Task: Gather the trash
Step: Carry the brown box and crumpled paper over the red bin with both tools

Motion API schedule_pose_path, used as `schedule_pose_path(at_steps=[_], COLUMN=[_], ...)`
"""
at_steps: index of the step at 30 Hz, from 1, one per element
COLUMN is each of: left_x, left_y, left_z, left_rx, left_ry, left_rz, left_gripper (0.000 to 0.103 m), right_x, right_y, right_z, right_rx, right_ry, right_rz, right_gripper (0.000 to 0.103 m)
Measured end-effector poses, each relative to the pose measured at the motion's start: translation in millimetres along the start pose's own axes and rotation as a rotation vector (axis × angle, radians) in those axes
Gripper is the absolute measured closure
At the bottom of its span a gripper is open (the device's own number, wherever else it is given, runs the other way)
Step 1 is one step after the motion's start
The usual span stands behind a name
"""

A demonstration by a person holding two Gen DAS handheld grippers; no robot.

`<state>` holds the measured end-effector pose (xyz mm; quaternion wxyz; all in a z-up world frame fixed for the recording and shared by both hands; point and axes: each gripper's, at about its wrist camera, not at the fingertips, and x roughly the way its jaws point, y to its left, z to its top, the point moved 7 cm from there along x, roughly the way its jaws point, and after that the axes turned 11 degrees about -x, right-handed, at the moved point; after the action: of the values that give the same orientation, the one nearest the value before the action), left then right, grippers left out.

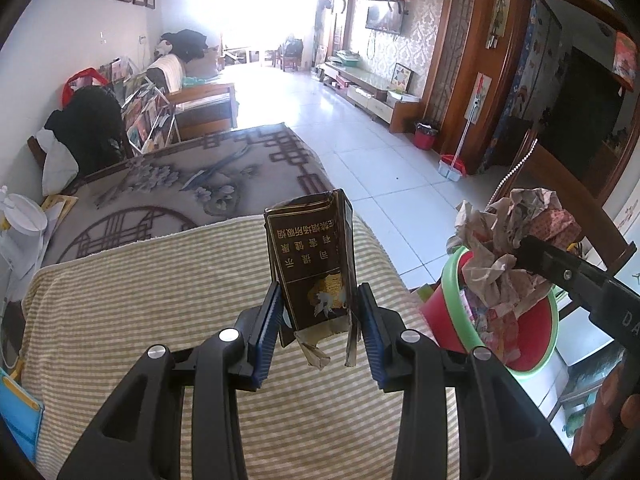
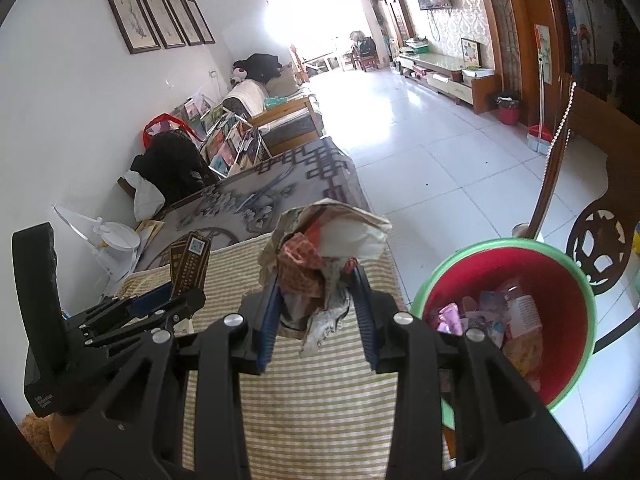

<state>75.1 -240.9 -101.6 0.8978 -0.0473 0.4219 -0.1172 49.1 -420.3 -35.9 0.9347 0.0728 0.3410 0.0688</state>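
left gripper [image 1: 320, 320]: clamps cigarette pack [image 1: 312, 264] (torn) | right gripper [image 2: 318, 312]: clamps crumpled paper wad [image 2: 320, 248]

Both tongs, left [image 1: 318, 312] and right [image 2: 318, 300], are black plastic with ribbed blue pads and silver screws.

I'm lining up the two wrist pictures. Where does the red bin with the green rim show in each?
Left wrist: red bin at lower right, partly behind the crumpled paper.
Right wrist: bin at right, open, trash inside.
Shared landmark: the striped cloth beside it.
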Motion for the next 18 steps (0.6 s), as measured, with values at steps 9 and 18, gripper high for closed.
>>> schedule_pose_path(at_steps=[9, 18], left_x=[0, -3], left_y=[-19, -28], left_z=[6, 8], left_rx=[0.014, 0.006], left_ry=[-0.016, -0.032], left_rz=[0.013, 0.040], left_gripper=[0.067, 0.067], right_x=[-5, -4], right_y=[-20, -28], right_z=[5, 8], right_rx=[0.014, 0.014], right_ry=[-0.015, -0.017], right_rz=[0.008, 0.026], right_gripper=[0.069, 0.069])
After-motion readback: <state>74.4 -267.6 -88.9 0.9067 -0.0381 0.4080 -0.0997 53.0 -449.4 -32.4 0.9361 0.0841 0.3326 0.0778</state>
